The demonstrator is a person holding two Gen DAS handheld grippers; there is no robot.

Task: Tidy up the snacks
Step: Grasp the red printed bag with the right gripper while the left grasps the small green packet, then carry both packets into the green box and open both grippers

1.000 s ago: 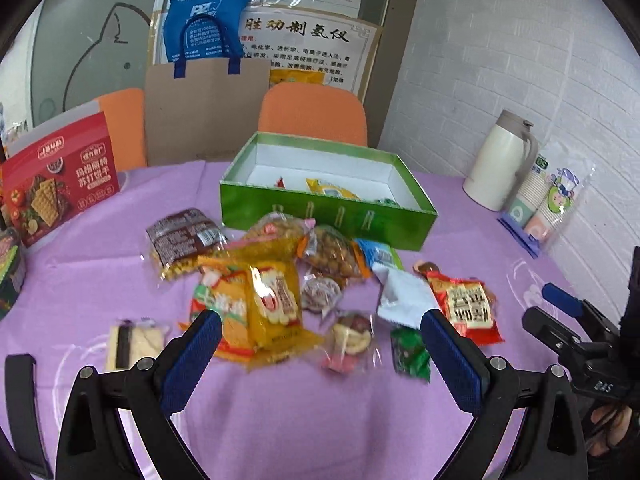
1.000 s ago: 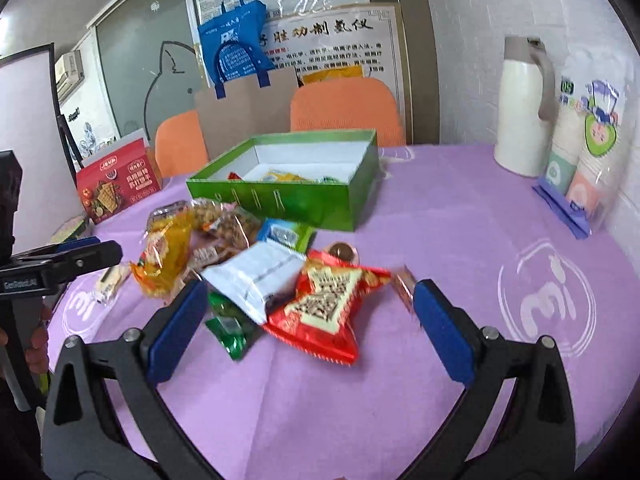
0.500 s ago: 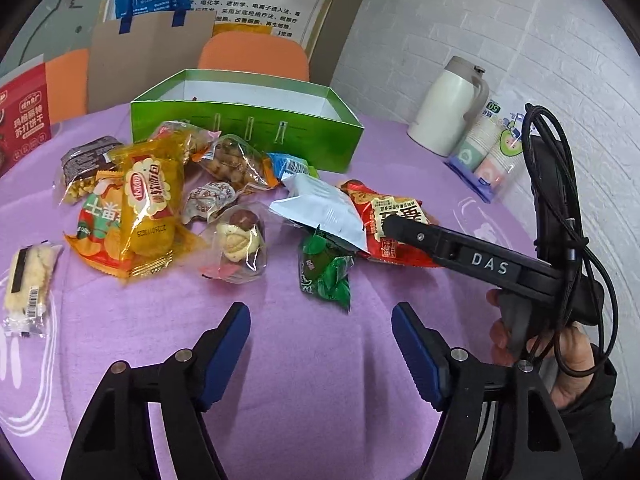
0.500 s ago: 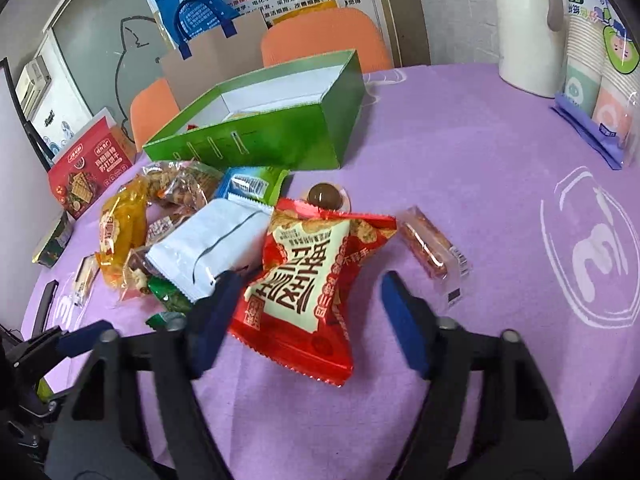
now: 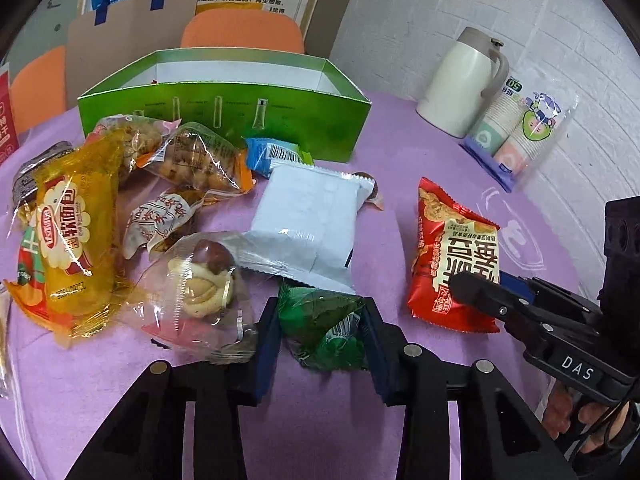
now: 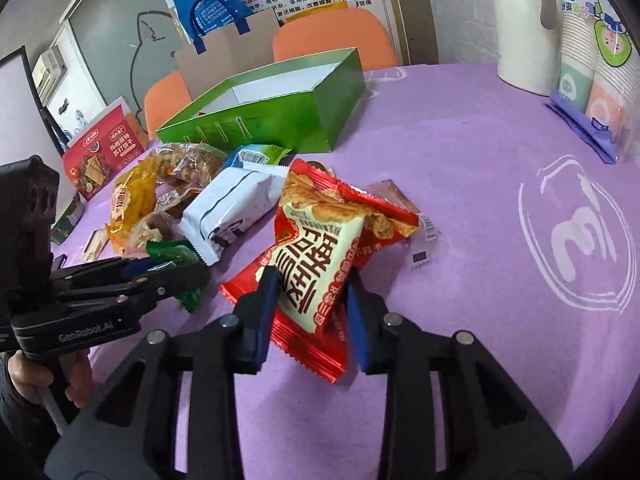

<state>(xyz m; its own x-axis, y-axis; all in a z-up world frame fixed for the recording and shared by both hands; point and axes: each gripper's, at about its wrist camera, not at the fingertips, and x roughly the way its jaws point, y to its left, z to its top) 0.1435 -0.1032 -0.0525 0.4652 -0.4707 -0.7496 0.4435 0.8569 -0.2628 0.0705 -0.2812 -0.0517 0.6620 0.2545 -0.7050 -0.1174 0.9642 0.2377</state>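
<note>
My left gripper (image 5: 320, 314) is shut on a small green packet (image 5: 328, 332) lying at the near edge of the snack pile. My right gripper (image 6: 311, 280) is shut on the lower end of a red snack bag (image 6: 320, 236), which stands tilted up off the purple cloth. In the left wrist view the same red snack bag (image 5: 452, 248) lies right of the pile. The open green box (image 5: 224, 116) stands behind the pile, its inside mostly hidden.
Around the grippers lie a white packet (image 5: 308, 216), a yellow bag (image 5: 68, 232), clear bags of nuts (image 5: 196, 160) and a pastry (image 5: 204, 280). A small clear packet (image 6: 404, 208) sits behind the red bag. A thermos (image 5: 460, 80) and paper cups (image 5: 524, 128) stand far right.
Both grippers moved forward and down to the pile and shut. The left one took hold of the green packet, and the right one took hold of the red bag and tipped it up.
</note>
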